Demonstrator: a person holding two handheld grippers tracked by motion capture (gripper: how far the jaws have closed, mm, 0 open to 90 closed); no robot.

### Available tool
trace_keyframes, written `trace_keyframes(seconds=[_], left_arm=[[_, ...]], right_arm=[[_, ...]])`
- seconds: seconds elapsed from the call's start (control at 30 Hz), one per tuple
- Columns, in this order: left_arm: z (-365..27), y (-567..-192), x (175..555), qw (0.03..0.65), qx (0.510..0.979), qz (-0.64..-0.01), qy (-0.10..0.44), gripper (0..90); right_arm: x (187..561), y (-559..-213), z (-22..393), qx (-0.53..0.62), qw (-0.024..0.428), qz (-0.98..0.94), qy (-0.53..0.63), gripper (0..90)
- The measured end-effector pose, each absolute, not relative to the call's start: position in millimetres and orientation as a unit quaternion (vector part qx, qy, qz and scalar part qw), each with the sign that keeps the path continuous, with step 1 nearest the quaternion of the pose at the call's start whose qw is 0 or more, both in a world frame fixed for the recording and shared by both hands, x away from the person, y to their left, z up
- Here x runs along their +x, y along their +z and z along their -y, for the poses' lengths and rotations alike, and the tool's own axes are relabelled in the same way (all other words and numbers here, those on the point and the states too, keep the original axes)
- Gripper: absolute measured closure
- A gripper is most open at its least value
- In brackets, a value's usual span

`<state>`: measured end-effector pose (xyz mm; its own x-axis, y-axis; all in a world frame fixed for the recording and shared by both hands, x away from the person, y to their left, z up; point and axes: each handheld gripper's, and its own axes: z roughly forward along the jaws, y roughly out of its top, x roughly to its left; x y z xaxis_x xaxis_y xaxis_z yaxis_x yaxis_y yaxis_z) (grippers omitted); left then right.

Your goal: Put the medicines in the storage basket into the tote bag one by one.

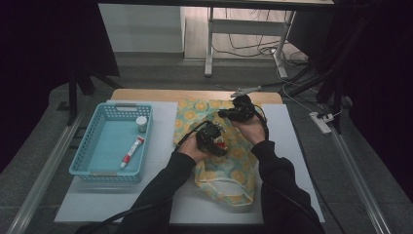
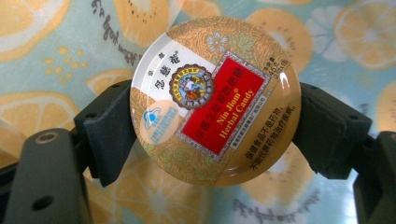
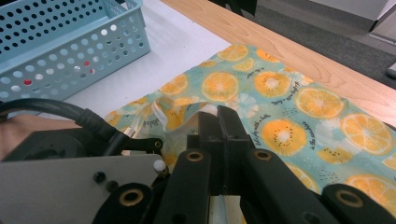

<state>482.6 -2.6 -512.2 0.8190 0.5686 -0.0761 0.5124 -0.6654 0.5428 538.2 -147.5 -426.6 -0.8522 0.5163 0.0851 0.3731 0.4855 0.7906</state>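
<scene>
Nearest us, our left tool (image 2: 212, 128) clamps the round Nin Jiom herbal candy tin (image 2: 215, 100) edge to edge, just above the fruit-print bag (image 1: 229, 161), likely lifted from it. Beyond, our right tool (image 3: 218, 116) is pinched shut on the bag's rim, holding it open. Left of the bag waits the blue basket (image 1: 83, 153).

Black sleeves (image 1: 165, 183); black hand-held gripper (image 1: 210, 138) (cable trailing, brass-ringed screw holes).
</scene>
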Motion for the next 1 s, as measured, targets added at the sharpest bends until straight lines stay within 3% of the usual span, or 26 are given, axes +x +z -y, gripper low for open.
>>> trace_keyframes(seconds=[0.33,1.0], left_arm=[[2.7,-517.7,483.1,0.284,0.905,-0.311,0.061,19.4],[-15.7,-483.1,464.9,0.362,0.879,-0.308,0.028,1.8]], right_arm=[[538.2,-429.7,144.9,0.257,0.082,-0.860,0.434,90.0],[537.9,-425.9,151.9,0.262,0.084,-0.854,0.441,90.0]])
